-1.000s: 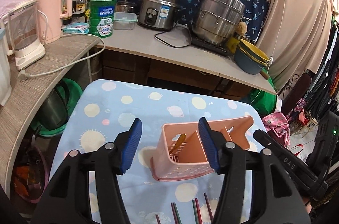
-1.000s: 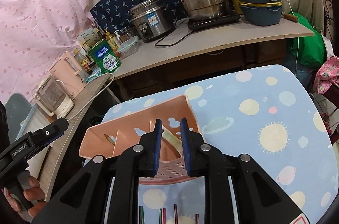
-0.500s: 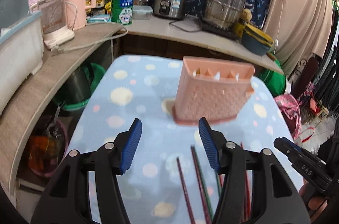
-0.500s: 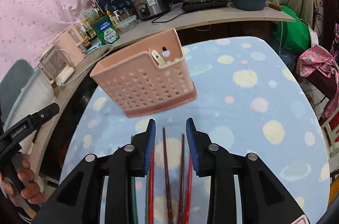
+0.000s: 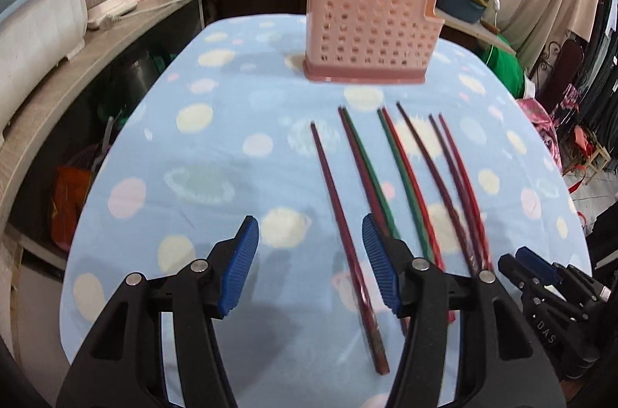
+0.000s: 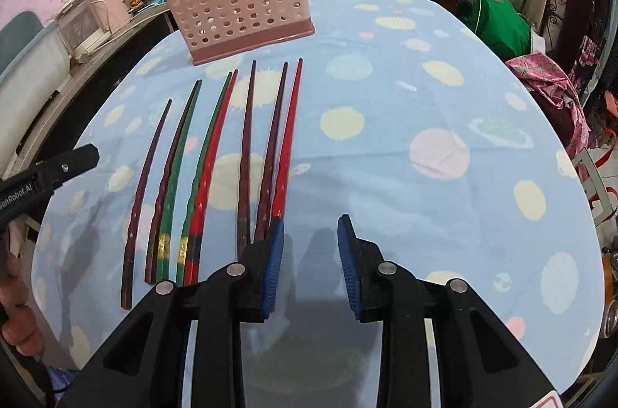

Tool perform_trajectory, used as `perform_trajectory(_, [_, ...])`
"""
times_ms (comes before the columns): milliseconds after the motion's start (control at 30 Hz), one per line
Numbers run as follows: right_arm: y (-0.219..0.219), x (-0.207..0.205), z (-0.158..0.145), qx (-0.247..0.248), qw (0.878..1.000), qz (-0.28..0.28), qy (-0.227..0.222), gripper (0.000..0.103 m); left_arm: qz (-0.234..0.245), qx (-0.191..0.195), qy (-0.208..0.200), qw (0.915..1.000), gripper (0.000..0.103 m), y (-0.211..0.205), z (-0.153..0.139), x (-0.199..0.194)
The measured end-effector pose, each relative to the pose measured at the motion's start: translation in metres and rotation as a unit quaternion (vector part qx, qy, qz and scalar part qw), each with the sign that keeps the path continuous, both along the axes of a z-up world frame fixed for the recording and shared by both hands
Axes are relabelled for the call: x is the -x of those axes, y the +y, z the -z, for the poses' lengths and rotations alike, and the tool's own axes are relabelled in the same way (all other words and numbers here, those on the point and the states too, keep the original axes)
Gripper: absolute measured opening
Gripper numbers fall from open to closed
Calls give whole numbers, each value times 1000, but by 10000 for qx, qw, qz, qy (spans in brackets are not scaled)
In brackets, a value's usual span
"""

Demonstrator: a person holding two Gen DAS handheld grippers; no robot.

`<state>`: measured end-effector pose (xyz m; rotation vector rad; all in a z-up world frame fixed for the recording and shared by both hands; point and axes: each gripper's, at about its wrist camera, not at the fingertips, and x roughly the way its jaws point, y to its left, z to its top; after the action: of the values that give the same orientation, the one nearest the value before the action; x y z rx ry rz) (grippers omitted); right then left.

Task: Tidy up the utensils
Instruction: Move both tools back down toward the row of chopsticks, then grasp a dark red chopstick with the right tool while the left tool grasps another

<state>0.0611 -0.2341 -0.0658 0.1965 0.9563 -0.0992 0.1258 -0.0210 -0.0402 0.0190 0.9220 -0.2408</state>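
I have both tools hovering low over the near end of the table (image 6: 444, 68), and neither one has anything in it. The left gripper (image 5: 307, 265) is spread wide; the right gripper (image 6: 311, 263) is parted less, with bare cloth showing between its blue pads.

The chopsticks (image 6: 216, 157) lie flat in a loose row, tips aimed at the pink holder (image 6: 235, 6), which stands upright at the far end, well apart from them. I read that layout as deliberate: the sticks wait side by side so each can be taken by its thick near end and carried forward into the holder.

From the left wrist view, the leftmost dark stick (image 5: 340, 215) runs into the gap between my left jaws, close to the right-hand pad. On the right, the red stick (image 6: 287, 137) ends just beside the left-hand pad, outside the gap. I think seven or eight sticks are there, but blur makes the count unsure.
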Motion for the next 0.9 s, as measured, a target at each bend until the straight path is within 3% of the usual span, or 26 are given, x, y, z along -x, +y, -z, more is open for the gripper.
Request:
perform_trajectory(167, [9,2,1,92,9999,-75,-32,26,1,-24,170,9999,53,-1,16,14])
perform_trajectory(500, [13,5,2,36,9999,-133,-40,18,144,-55,178,9997,53,-10,21,30])
perform_trajectory(833, [6,8,3,-73,9999,-61,-67,17,332,-94,335,9988,53,-24,33,37])
perform_trajectory(900, [9,8,4,-54,9999,-104,-31,11,324,-138,365,9987,53,-25,37,37])
